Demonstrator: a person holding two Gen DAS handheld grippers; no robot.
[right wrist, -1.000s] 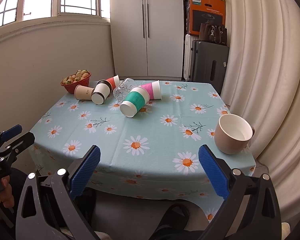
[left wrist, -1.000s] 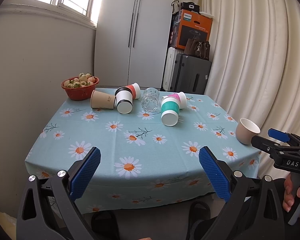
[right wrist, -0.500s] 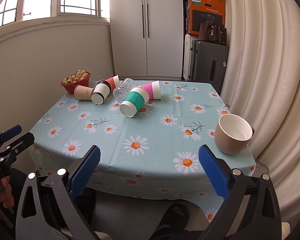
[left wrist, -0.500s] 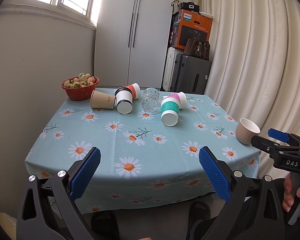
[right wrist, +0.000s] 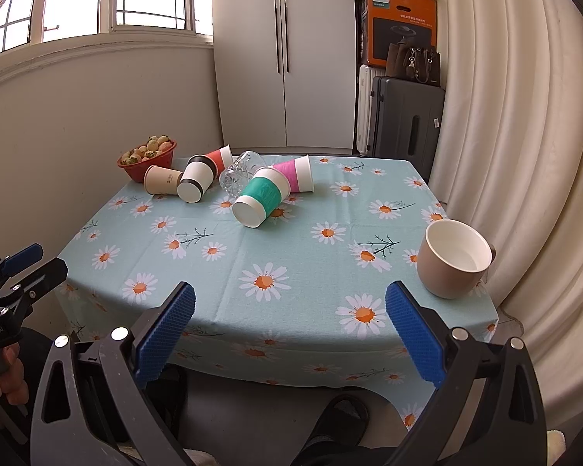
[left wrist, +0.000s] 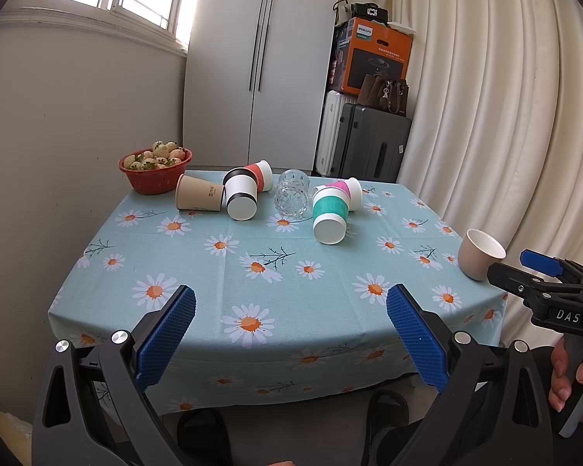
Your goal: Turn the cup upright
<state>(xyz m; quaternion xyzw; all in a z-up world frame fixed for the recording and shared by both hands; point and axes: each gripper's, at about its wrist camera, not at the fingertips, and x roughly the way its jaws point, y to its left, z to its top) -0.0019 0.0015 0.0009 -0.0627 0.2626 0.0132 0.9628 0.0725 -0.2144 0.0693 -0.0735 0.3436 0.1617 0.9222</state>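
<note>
Nothing moved; toppled cups (right wrist: 252,200) beside strawberry bowl (right wrist: 147,163)

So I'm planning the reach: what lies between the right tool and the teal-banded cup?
Only bare daisy tablecloth, seen in the right wrist view. The open right tool hangs off the near edge; the teal-banded cup lies on its side mid-table.

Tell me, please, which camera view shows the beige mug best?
The right wrist view: the beige mug sits large and close, its white inside visible. The left wrist view shows it small, near the edge, beside the right hand-held gripper.
</note>
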